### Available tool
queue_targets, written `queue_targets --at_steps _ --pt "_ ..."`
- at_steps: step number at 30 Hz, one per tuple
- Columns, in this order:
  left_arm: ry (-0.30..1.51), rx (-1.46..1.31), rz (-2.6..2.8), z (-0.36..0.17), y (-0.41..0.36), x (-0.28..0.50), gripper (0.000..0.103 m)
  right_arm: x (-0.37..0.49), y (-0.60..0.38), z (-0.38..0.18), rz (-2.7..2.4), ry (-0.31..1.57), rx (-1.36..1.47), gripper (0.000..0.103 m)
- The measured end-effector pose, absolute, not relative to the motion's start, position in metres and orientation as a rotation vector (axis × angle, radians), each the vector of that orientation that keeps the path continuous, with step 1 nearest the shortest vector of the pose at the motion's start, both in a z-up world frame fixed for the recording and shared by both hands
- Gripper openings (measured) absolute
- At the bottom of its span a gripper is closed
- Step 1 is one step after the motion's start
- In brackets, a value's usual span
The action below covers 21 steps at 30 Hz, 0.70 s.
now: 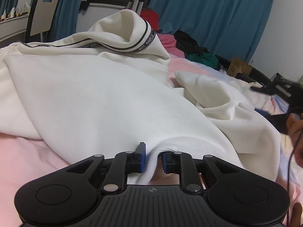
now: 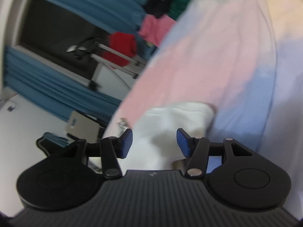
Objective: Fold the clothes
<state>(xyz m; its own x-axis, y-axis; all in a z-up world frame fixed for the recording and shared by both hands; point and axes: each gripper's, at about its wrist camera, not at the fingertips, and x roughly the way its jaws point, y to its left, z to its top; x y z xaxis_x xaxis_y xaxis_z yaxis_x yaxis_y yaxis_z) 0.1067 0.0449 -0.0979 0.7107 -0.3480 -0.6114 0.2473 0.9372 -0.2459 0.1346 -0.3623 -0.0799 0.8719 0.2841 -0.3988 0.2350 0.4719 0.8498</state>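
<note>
Left gripper pinching white garment hem, right gripper spread wide over sleeve; still rumpled, folding unfinished

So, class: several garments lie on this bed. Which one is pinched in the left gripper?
The white garment with the black-striped trim; the left gripper pinches its hem. The red, pink and dark clothes are piled far behind.

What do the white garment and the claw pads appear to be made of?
White garment: a matte knit, probably cotton jersey, judging by its fine ribbed lines and soft folds. Left claw pads: blue, smooth and slightly glossy, likely rubber or soft plastic, on black moulded plastic arms.
</note>
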Motion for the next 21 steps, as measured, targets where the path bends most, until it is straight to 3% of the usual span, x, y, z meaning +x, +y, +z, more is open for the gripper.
queue_targets --at_steps 17,21 --pt "0.762 -0.228 -0.310 -0.103 0.046 0.120 0.021 0.138 -0.337 -0.104 0.031 0.781 1.319 0.055" --pt "0.759 -0.228 -0.309 -0.103 0.045 0.121 0.021 0.148 -0.339 -0.115 0.002 0.710 1.389 0.055"
